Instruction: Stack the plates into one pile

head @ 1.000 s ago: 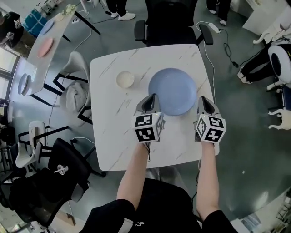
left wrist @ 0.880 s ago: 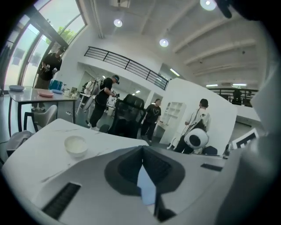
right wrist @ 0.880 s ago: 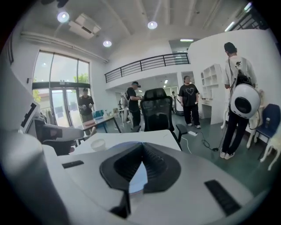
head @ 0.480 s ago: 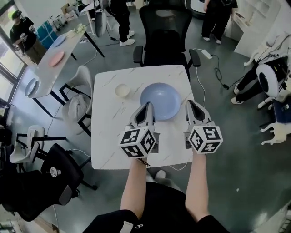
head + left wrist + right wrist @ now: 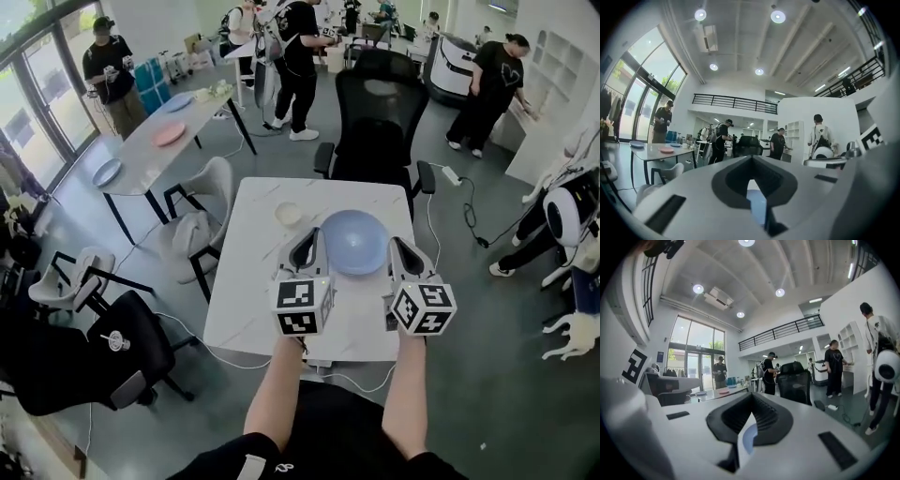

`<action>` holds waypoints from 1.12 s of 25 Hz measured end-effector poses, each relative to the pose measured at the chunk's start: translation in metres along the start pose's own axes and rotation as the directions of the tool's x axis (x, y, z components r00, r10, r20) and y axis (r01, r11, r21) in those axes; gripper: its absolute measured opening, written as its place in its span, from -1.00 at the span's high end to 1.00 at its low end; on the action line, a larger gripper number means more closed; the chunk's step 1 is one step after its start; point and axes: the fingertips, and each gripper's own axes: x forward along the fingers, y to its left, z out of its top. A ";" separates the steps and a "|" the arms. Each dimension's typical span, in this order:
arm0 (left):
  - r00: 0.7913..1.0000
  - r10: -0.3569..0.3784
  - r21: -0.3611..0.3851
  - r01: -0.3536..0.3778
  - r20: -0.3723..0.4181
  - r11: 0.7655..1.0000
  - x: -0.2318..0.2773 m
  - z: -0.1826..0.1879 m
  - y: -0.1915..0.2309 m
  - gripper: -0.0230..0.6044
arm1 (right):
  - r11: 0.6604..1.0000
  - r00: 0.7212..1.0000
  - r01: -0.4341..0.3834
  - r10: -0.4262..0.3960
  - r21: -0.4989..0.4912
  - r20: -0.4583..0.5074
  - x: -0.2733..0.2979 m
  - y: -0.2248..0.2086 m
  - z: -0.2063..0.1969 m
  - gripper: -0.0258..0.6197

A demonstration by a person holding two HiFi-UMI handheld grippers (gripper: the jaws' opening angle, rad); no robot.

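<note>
A large blue plate (image 5: 354, 240) lies on the white marble table (image 5: 253, 300), with a small cream plate (image 5: 288, 215) to its left. My left gripper (image 5: 312, 233) is shut and empty, its tip near the blue plate's left rim. At the plate's right rim my right gripper (image 5: 396, 245) is shut too, nothing in it. Both point level across the room. A sliver of the blue plate (image 5: 757, 206) shows through the left gripper's (image 5: 751, 161) closed jaws, and the blue plate (image 5: 746, 439) shows likewise in the right gripper (image 5: 751, 404) view.
A black office chair (image 5: 375, 122) stands at the table's far side, a white chair (image 5: 206, 202) at its left. A long grey table (image 5: 155, 141) at far left carries pink and blue plates. Several people stand at the back. Cables run over the floor.
The head view has tilted up from looking straight down, so the room behind now shows. Both grippers have drawn slightly back and closer together at the plate's near edge, still shut.
</note>
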 end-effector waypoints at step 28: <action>0.999 0.026 0.049 -0.024 -0.039 0.999 -0.003 -0.038 0.010 0.87 | 0.996 0.999 -0.036 0.036 -0.078 -0.001 0.001 0.001 -0.030 0.90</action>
